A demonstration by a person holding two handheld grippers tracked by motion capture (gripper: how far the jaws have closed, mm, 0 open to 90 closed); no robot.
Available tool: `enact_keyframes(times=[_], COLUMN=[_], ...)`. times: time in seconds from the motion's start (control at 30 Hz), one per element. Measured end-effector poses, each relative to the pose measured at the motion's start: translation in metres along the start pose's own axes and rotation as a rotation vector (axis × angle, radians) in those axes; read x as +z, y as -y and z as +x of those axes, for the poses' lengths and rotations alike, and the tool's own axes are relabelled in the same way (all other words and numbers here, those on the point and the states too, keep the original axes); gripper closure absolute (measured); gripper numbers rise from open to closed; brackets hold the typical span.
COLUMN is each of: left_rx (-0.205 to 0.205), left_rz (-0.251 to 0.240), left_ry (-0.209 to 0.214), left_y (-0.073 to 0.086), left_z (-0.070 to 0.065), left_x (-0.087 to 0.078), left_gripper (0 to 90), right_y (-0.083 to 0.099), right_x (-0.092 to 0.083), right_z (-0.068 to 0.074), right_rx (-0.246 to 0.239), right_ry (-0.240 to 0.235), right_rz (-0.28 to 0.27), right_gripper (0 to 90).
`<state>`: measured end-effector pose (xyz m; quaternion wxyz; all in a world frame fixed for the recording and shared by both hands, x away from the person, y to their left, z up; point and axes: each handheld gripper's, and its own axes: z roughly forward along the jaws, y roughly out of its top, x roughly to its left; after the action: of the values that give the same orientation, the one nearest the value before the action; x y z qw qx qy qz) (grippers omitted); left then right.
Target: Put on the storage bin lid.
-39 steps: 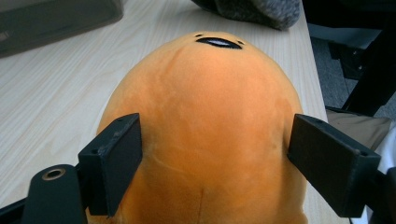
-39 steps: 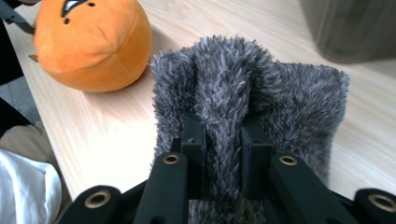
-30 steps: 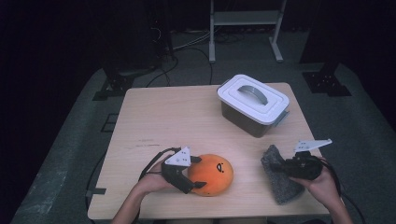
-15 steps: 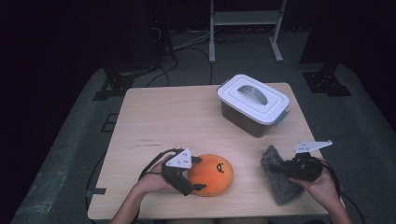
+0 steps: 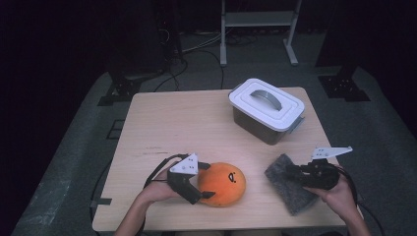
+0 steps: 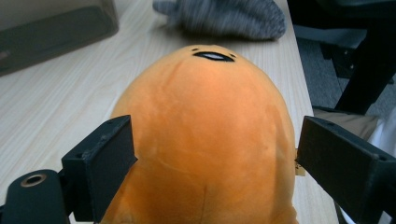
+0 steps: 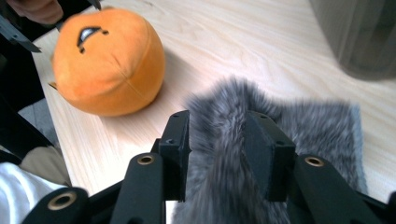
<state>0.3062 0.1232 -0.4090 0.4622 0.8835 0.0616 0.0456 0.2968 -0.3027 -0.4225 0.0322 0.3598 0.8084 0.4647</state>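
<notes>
My left gripper (image 5: 202, 181) straddles the orange plush (image 5: 223, 184) at the near table (image 5: 196, 123) edge, jaws wide, just been opening, pads beside it. My right gripper (image 7: 218, 140) has been opening too, grey furry cloth (image 7: 289, 126) bunched between, near right.

The high view looked forward and down from above the person's side onto the whole light wooden counter (image 5: 196, 123). The left tool's view sat very close behind the round orange plush toy (image 6: 205, 140), facing along the counter toward the shaggy grey fabric piece (image 6: 224, 18). The right tool's view faced back over that fabric (image 7: 280, 121) to the toy (image 7: 109, 65); all three views shared both.
</notes>
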Motion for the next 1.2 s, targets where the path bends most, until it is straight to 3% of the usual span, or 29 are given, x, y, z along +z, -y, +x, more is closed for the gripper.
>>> enact_keyframes(times=[0.37, 0.7, 0.93, 1.03, 1.2], left_rx=[-0.030, -0.075, -0.126, -0.174, -0.207], left_rz=[-0.025, -0.052, -0.057, -0.090, -0.081], left_ry=[-0.035, -0.065, -0.148, -0.202, -0.252], left_y=[0.002, 0.003, 0.018, 0.029, 0.046], left_z=[0.003, 0.006, 0.009, 0.006, 0.001], left_x=[-0.011, -0.021, -0.040, -0.051, -0.062], left_gripper=[10.2, 9.1, 8.6, 7.9, 7.9], right_y=[-0.012, -0.037, -0.071, -0.082, -0.102], right_x=[-0.001, -0.004, -0.009, -0.007, -0.002], right_z=[0.002, 0.004, 0.004, 0.005, 0.002], right_rx=[0.001, -0.053, -0.101, -0.123, -0.125], right_ry=[-0.041, -0.050, -0.053, -0.054, -0.073], right_rz=[-0.062, -0.086, -0.081, -0.084, -0.087], right_gripper=[49.3, 44.0, 41.4, 40.4, 39.8])
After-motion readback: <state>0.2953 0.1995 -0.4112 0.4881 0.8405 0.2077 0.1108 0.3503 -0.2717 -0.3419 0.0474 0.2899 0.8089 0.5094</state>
